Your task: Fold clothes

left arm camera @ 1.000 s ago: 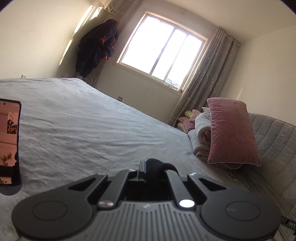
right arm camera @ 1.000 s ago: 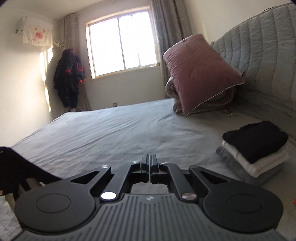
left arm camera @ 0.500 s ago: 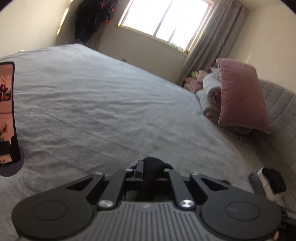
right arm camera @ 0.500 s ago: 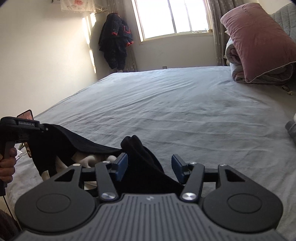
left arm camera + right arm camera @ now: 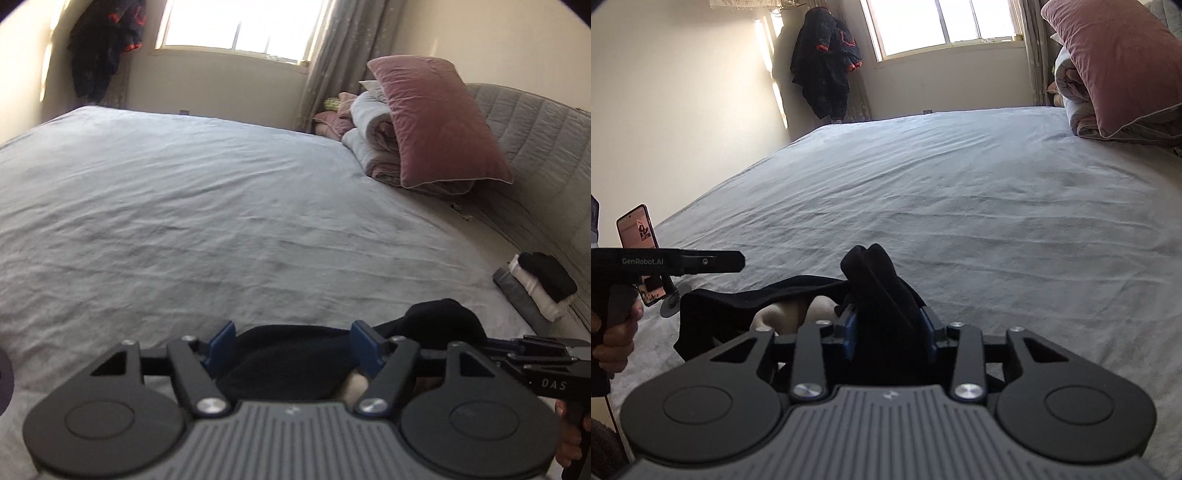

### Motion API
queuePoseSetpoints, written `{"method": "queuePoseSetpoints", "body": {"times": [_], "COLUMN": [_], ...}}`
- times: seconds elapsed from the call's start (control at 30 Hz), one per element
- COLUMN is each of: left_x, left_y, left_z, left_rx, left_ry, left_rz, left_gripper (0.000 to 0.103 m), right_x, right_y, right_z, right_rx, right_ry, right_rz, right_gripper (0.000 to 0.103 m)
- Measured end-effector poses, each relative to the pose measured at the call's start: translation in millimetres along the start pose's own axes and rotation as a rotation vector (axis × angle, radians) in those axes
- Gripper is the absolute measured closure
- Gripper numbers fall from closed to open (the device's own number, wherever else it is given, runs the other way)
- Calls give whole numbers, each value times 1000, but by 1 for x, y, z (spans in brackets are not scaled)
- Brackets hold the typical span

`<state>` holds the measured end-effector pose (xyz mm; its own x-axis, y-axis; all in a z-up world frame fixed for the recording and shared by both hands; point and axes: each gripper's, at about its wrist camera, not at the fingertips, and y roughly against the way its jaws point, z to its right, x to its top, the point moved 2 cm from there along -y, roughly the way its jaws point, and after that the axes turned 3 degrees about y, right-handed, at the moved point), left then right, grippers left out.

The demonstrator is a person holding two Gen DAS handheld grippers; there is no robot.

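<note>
In the left wrist view, the left gripper (image 5: 293,345), which a second ago was pinched tight on a black garment (image 5: 291,360), is opening: its blue pads stand wide apart with the dark cloth lying slack between them at the near edge of the bed (image 5: 221,206), and a stack of folded clothes (image 5: 537,286) sits by the bed's right edge. In the right wrist view, the right gripper (image 5: 890,330), empty and closed a second ago, is closing on a bunched fold of the garment (image 5: 882,295), pads pressing it. The cloth is passing from left to right, probably to spread it flat.
</note>
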<state>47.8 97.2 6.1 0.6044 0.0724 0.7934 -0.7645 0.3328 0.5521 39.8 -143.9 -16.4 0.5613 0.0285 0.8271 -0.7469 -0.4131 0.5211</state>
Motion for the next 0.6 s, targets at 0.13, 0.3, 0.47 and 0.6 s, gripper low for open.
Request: {"method": "queuePoseSetpoints", "body": {"times": [0.13, 0.3, 0.47, 0.6], "left_x": [-6, -19, -17, -9], "left_y": [-27, -55, -52, -34], "left_z": [26, 33, 21, 14], "left_rx": [-4, 73, 93, 97], "left_ry": [-81, -115, -29, 47], "left_rz": [-44, -122, -121, -53], "left_gripper": [33, 56, 89, 91], "right_x": [-1, -2, -1, 10], "right_y": [0, 2, 7, 27], "right_z": [2, 3, 5, 16], "right_rx": [11, 19, -3, -79], "right_ry": [-20, -25, -35, -59], "right_rz": [0, 1, 23, 108], "right_gripper": [75, 79, 87, 88]}}
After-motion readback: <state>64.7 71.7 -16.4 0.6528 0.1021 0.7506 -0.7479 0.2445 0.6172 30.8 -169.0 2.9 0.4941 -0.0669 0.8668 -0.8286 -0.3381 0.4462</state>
